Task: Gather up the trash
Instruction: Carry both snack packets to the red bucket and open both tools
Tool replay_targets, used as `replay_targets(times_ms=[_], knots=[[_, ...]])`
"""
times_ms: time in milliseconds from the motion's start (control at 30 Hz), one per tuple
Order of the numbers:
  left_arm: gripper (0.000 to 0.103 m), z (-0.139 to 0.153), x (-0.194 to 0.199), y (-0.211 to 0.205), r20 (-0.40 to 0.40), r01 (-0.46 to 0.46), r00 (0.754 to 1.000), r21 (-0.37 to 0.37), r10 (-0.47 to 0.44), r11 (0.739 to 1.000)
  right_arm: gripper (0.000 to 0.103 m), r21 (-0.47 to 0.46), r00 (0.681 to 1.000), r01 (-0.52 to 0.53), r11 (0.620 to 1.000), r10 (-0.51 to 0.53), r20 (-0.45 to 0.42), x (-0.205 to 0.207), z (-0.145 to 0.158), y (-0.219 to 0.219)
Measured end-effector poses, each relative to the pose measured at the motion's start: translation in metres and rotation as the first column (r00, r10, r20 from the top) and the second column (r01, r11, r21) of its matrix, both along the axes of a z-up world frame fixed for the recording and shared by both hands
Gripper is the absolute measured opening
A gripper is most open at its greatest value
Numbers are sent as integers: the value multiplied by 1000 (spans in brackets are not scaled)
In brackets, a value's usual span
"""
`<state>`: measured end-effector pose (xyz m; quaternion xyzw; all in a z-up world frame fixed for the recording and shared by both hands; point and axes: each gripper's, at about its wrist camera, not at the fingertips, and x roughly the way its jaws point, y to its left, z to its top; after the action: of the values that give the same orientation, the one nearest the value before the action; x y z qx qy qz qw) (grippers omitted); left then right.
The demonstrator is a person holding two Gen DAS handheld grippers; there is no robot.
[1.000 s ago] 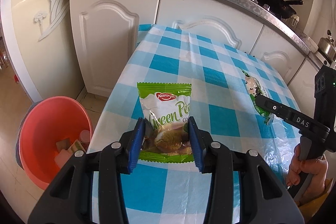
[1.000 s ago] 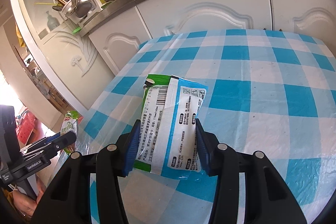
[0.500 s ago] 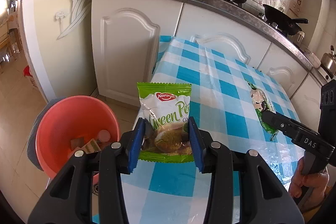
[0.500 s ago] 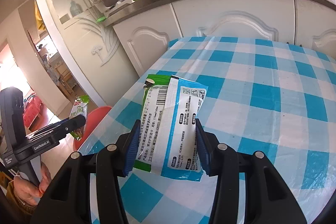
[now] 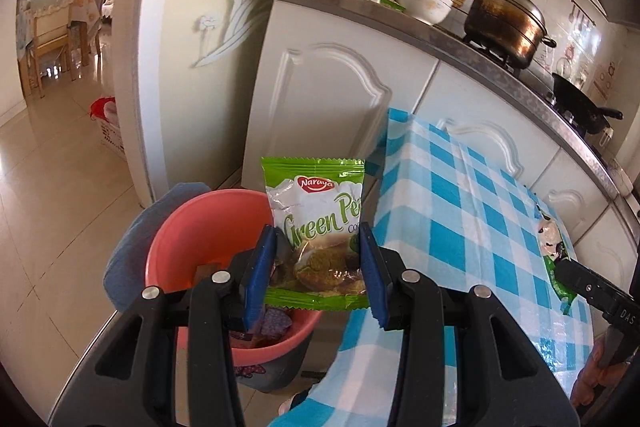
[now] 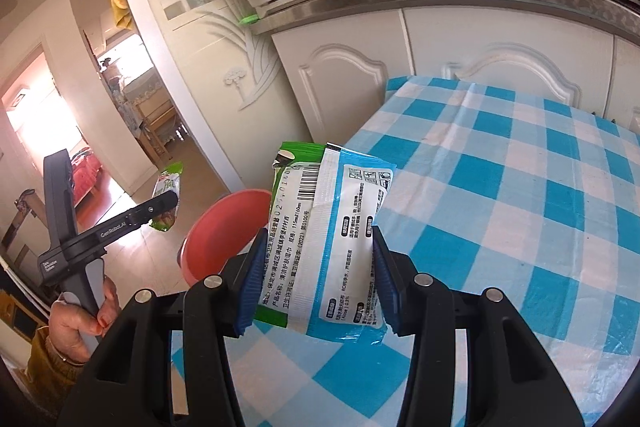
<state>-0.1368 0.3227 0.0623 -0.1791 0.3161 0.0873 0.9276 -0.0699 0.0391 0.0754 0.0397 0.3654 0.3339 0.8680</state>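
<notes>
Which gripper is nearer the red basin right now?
Left. The left gripper holds its packet right over the red basin; the right gripper is above the table edge beside it.

I see a green and white snack packet (image 5: 316, 227), a coral-red plastic basin (image 5: 200, 227), a blue-and-white checked tablecloth (image 5: 460, 207), a blue, white and green wipes pack (image 6: 332, 239), and white cabinets (image 5: 320, 99).

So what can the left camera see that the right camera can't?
Only the left wrist view shows the front of the Green Peas snack packet, trash lying inside the red basin, and the black wok on the stove.

Only the right wrist view shows the printed back of the blue and green wipes packet and the person's hand on the left gripper.

Both show the basin, the blue checked tablecloth, white cabinets, the brown pot, and both packets clamped.
</notes>
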Motion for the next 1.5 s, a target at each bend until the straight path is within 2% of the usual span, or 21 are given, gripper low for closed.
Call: replay_targets(times_ms=[200, 367, 567, 733, 833, 867, 933, 1000, 1100, 1133, 1300, 1400, 1500], knots=[[43, -5, -12, 43, 11, -71, 997, -39, 72, 997, 50, 43, 994, -97, 994, 99, -54, 1, 7, 47], [43, -18, -15, 73, -3, -108, 994, -83, 108, 991, 50, 70, 975, -179, 981, 186, -124, 13, 2, 96], [43, -40, -5, 93, -45, -118, 993, -127, 113, 985, 50, 41, 949, -256, 966, 259, -181, 30, -13, 154], [43, -55, 12, 98, -68, -113, 992, -138, 105, 984, 51, 4, 935, -278, 960, 272, -227, 50, -31, 191], [43, -65, 23, 100, -87, -115, 991, -137, 104, 984, 57, -45, 927, -295, 954, 275, -256, 56, -46, 215], [43, -68, 24, 102, -95, -120, 990, -137, 108, 983, 65, -43, 925, -290, 956, 269, -268, 58, -51, 217], [52, -76, 25, 106, -118, -125, 987, -148, 108, 981, 73, -22, 925, -279, 960, 262, -273, 59, -55, 218], [73, -80, 19, 109, -120, -137, 985, -141, 121, 980, 79, -19, 934, -260, 966, 246, -260, 58, -54, 212], [84, -86, 10, 112, -119, -145, 984, -135, 129, 980, 82, -21, 950, -231, 973, 221, -222, 56, -48, 199], [85, -88, 8, 113, -125, -152, 983, -137, 135, 979, 86, -30, 956, -216, 976, 205, -208, 56, -46, 195], [90, -97, 4, 113, -182, -164, 973, -123, 141, 979, 89, -89, 979, -161, 983, 148, -140, 51, -44, 174], [94, -100, 5, 110, -223, -172, 963, -85, 149, 981, 89, -109, 985, -133, 985, 119, -128, 51, -46, 163], [94, -103, 5, 108, -245, -174, 958, -78, 150, 982, 90, -110, 987, -110, 988, 96, -130, 53, -48, 151]])
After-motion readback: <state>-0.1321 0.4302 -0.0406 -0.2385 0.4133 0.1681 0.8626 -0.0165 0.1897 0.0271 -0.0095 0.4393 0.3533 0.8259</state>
